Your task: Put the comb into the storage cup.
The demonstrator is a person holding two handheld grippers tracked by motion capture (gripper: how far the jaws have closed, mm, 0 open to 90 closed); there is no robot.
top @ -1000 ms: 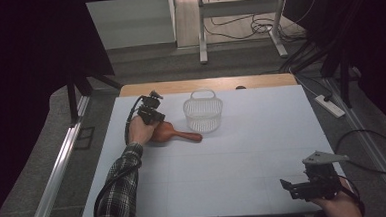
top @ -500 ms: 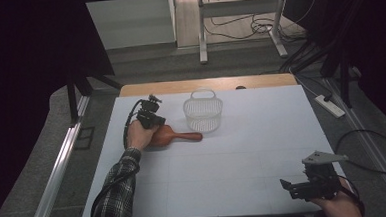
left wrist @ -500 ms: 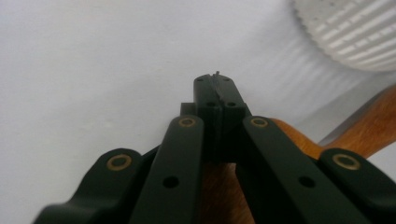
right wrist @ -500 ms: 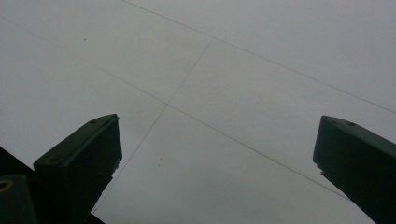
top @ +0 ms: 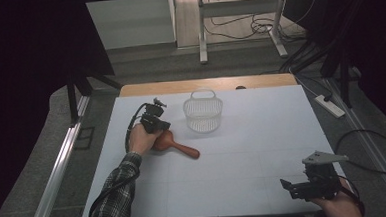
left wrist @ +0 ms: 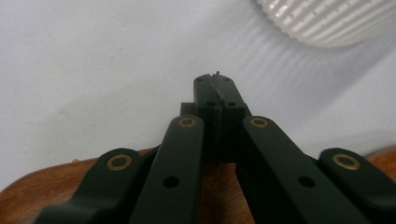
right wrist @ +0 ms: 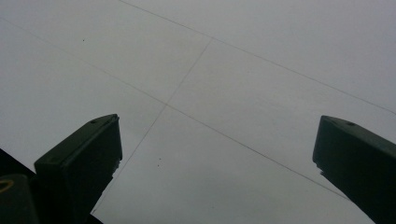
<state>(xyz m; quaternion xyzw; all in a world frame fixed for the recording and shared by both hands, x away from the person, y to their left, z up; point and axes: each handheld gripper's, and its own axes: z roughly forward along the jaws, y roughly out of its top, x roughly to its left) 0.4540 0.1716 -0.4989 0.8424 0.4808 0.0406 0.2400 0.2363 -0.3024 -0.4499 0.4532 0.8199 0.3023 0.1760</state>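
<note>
Wooden spoon [top: 175, 144] flat, handle pointing lower-right.

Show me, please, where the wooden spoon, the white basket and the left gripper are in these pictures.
wooden spoon [top: 183, 149], high view, on its handle.
white basket [top: 203, 117], high view, on its ribbed front wall.
left gripper [left wrist: 216, 83], left gripper view, at its closed jaw tips.
</note>
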